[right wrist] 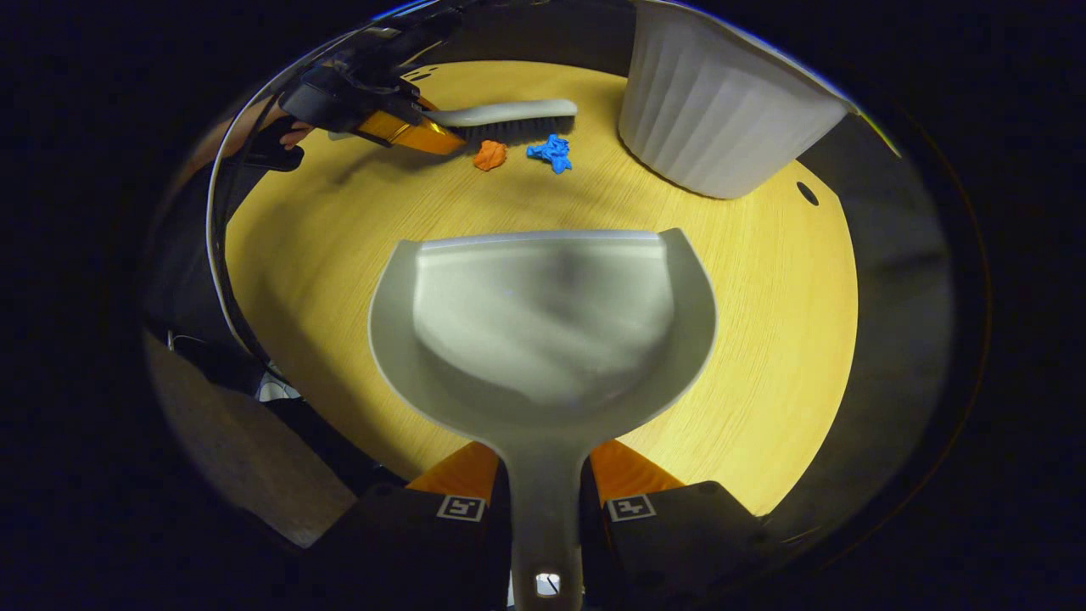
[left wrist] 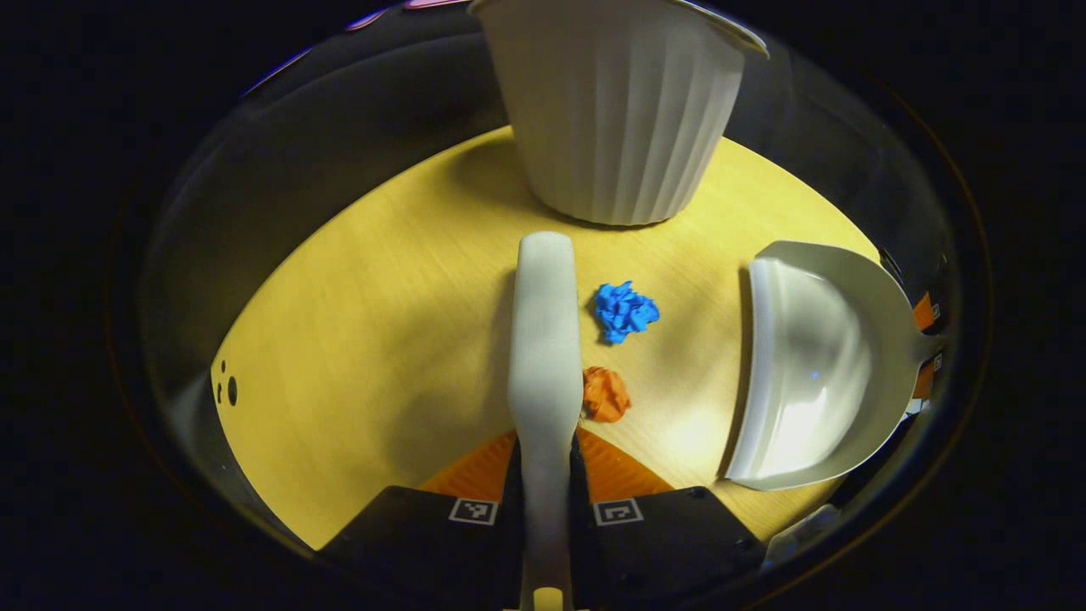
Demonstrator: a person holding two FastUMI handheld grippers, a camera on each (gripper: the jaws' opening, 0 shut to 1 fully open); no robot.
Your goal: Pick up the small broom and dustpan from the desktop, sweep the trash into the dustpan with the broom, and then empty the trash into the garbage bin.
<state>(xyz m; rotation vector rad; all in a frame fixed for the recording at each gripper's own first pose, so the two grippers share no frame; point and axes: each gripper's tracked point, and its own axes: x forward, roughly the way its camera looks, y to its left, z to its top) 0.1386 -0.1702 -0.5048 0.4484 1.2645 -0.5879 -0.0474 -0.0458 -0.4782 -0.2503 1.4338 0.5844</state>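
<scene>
Through the left gripper view I saw my left gripper (left wrist: 545,475) clamped on the handle of the small broom (left wrist: 545,339), which ran straight ahead over the wooden desktop (left wrist: 382,322). Just right of the broom head lay a blue paper scrap (left wrist: 624,311), and nearer me an orange scrap (left wrist: 605,395) touching the broom's side. Farther right the dustpan (left wrist: 814,365) sat with its open mouth facing the scraps, well apart from them. The ribbed white garbage bin (left wrist: 615,110) stood beyond the broom's tip.
</scene>
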